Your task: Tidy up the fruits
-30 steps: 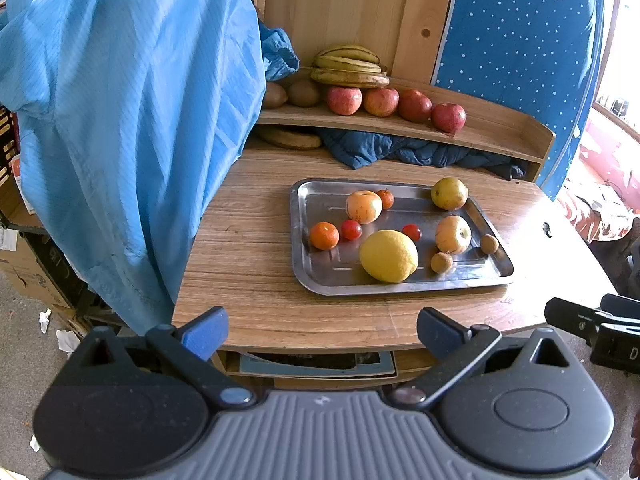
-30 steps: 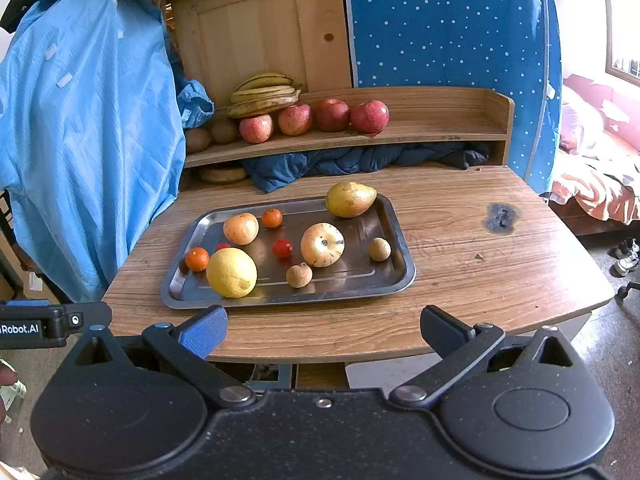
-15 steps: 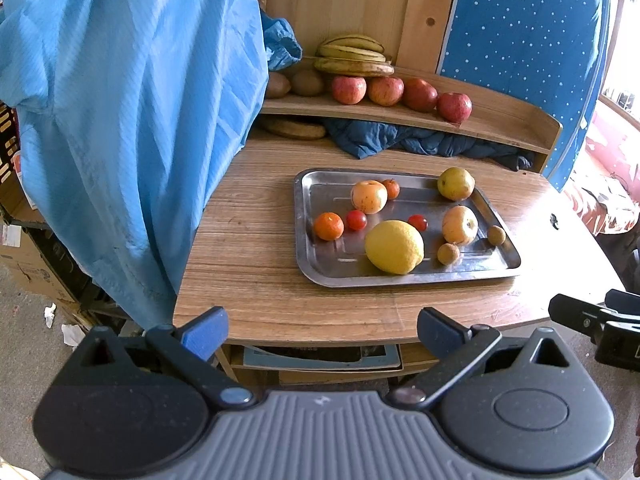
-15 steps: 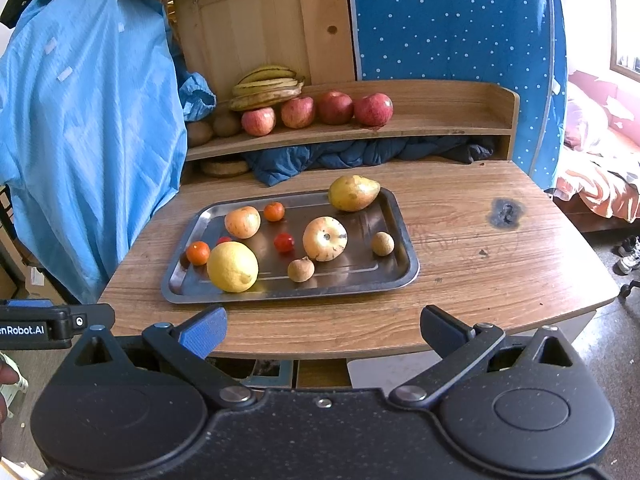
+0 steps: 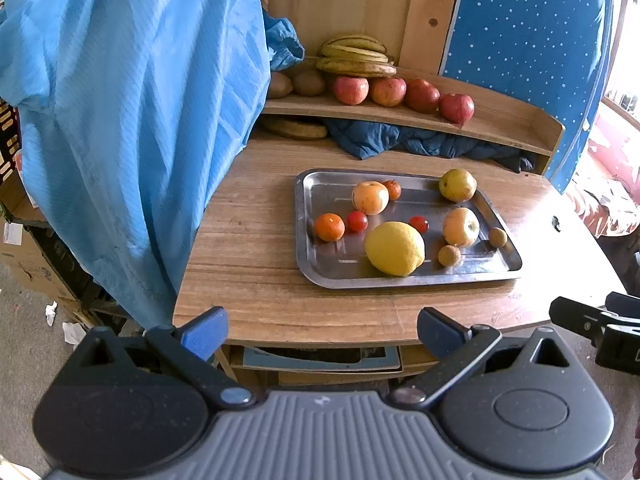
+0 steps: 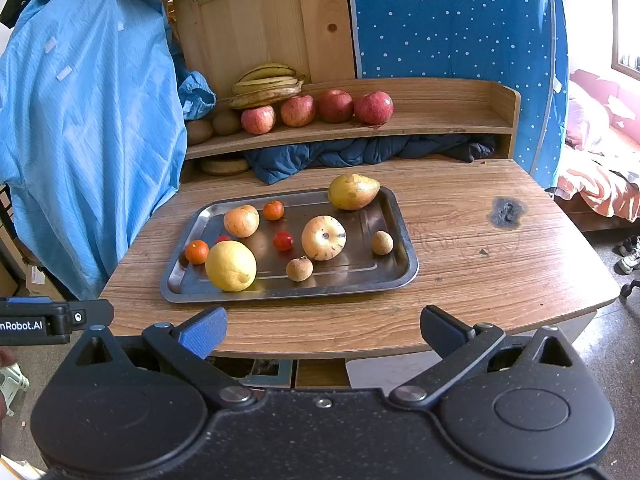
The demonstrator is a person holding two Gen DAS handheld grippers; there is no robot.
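Mixed fruit lay loose in the tray; apples and bananas sat on the shelf behind it. Both grippers, left and right, hung short of the tray, jaws spread and holding nothing. Sorting stage could not be determined.

At nine o'clock in my right-hand view, my left gripper shows white lettering cut off by the frame edge; I can read "nRobot.AI" on its black body. I can read no other text.

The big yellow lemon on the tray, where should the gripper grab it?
Probably across the lemon's fat middle, coming from above with the right gripper. It lies on its side on the tray, its nub toward the front, with free space on both flanks for open fingers.
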